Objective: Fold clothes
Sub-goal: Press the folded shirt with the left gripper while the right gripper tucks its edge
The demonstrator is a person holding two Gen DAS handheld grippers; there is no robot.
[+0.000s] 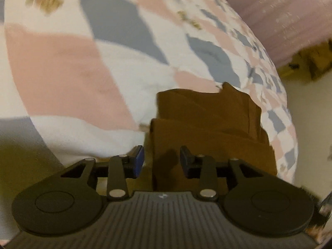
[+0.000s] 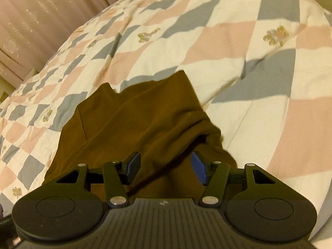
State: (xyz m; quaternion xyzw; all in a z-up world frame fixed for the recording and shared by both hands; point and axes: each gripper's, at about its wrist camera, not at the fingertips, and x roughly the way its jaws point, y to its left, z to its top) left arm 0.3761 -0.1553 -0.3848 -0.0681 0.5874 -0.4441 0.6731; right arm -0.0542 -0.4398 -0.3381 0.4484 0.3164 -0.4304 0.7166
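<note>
A brown garment (image 1: 209, 128) lies partly folded in layers on a checked quilt (image 1: 87, 66), near the bed's edge. My left gripper (image 1: 162, 161) stands open over the garment's near left edge; cloth shows between its blue-padded fingers (image 1: 138, 161), and nothing is pinched. In the right wrist view the same brown garment (image 2: 132, 128) spreads ahead, with a rumpled fold on its right side. My right gripper (image 2: 165, 167) is open above the garment's near end, with its pads wide apart.
The pink, grey and white quilt (image 2: 238, 62) covers the whole bed. Pink curtains (image 1: 286, 10) hang behind it, also seen as curtains (image 2: 41, 16) in the right wrist view. Past the bed's edge lie a pale floor (image 1: 307, 114) and cardboard boxes (image 1: 315, 60).
</note>
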